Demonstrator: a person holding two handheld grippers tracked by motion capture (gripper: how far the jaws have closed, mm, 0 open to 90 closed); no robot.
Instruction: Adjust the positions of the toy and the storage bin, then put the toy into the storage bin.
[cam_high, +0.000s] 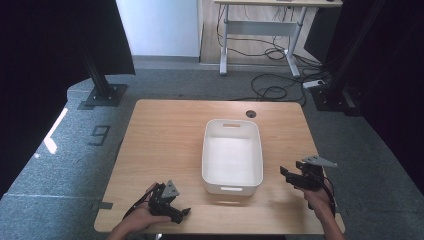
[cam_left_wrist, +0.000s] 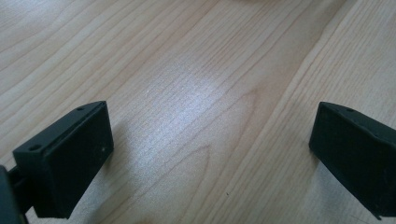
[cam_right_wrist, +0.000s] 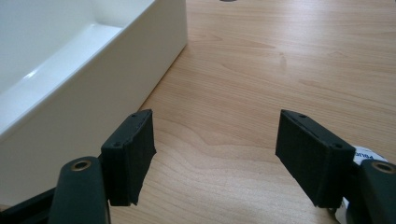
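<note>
Wooden desk (cam_high: 165, 145) carries a white bin (cam_high: 232, 156), long axis running away from us; our right hand-held gripper (cam_high: 291, 176), jaws open and empty, lies nearer than the open left hand-held gripper (cam_high: 181, 214).

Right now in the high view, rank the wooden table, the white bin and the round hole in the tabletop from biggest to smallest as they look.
1. Wooden table, by far the largest.
2. White bin, covering a modest patch of the tabletop.
3. Round hole, a small dark spot beyond the bin.
</note>
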